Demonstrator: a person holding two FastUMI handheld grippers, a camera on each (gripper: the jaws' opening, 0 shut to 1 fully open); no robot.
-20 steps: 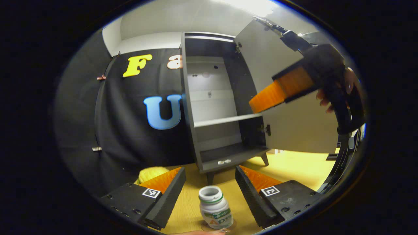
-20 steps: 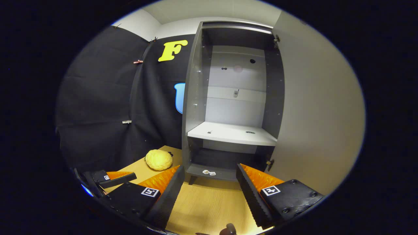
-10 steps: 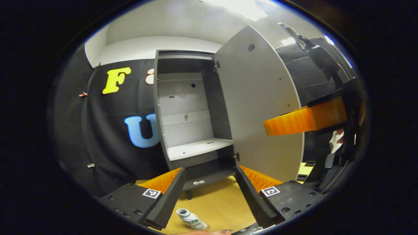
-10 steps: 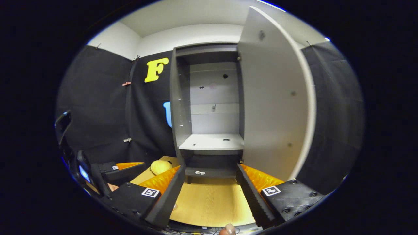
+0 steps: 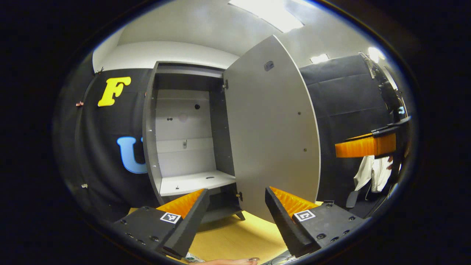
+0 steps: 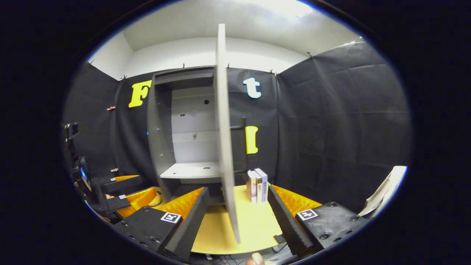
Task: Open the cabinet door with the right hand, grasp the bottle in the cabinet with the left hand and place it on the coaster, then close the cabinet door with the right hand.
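While both grippers' fingers stand apart, one cabinet door hangs open beside three books.

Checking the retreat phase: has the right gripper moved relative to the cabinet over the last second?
Yes. The right gripper has backed away and shifted right: the cabinet looks smaller, and the door now shows edge-on.
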